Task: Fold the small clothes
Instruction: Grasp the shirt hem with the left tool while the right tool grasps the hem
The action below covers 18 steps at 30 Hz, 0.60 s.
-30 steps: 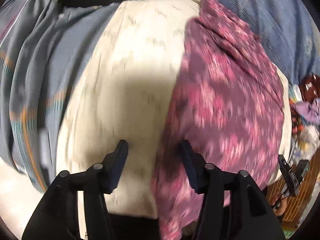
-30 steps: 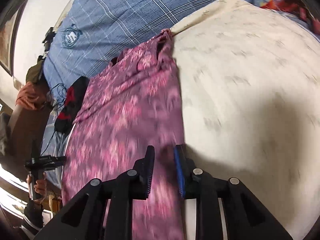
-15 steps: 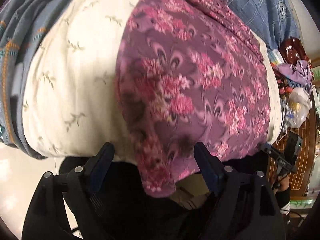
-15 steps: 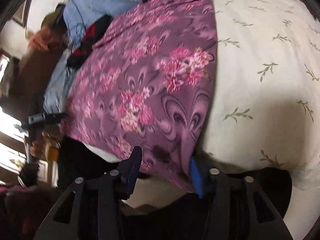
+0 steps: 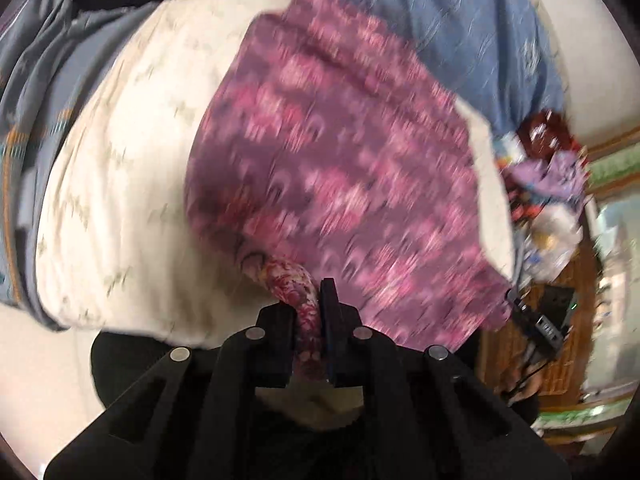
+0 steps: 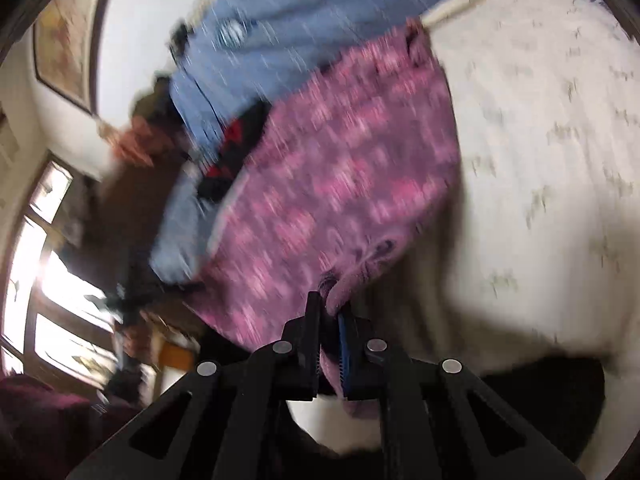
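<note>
Left gripper: squeezes the near edge of the purple cloth.
Right gripper: squeezes that edge too.
Cream sheet: bare beside the cloth.

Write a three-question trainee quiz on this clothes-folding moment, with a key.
1. True or false: the left gripper is shut on a bunched corner of the purple floral garment.
2. What does the garment lie on? A) a bare wooden floor B) a cream leaf-print cover C) a metal tray
3. Fill in: the right gripper is ____ on the garment's edge.

Key: 1 true. 2 B. 3 shut; pinkish-purple cloth shows between its fingers in the right wrist view.
</note>
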{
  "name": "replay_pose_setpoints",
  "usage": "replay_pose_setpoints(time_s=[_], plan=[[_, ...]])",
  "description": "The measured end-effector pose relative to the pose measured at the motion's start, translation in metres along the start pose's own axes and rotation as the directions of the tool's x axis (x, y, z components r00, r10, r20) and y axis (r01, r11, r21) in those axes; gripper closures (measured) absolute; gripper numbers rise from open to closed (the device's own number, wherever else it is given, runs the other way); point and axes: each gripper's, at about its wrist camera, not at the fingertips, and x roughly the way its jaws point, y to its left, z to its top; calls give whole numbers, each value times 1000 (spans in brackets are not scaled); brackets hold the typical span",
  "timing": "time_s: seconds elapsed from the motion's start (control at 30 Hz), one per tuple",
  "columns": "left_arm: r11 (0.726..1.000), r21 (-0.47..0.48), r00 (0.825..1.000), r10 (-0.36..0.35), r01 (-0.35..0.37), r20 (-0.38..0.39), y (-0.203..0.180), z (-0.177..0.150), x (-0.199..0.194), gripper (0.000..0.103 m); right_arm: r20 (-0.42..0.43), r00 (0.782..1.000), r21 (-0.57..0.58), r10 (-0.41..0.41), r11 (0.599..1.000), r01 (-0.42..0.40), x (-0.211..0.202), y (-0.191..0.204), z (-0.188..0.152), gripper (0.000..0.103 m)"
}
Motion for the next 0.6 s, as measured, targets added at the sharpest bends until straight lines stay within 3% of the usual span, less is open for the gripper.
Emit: replay_pose_setpoints(time_s=[0.13, 0.27, 0.43, 0.6], plan=[[998, -45, 998, -38, 40, 56, -3, 42, 1, 94, 108, 992, 49, 58, 997, -64, 0, 0, 39, 98], [993, -91, 992, -59, 69, 109, 1, 88, 5, 94, 195, 979, 92, 57, 993, -76, 9, -16, 85, 98], [985, -148, 986, -66, 89, 152, 7, 141, 20, 94, 245, 969, 134, 24, 989, -59, 26, -36, 126, 98], [974, -208, 989, -60, 87, 134, 15, 185, 44, 94, 273, 962, 207, -3, 977, -56, 47, -63, 154, 100]])
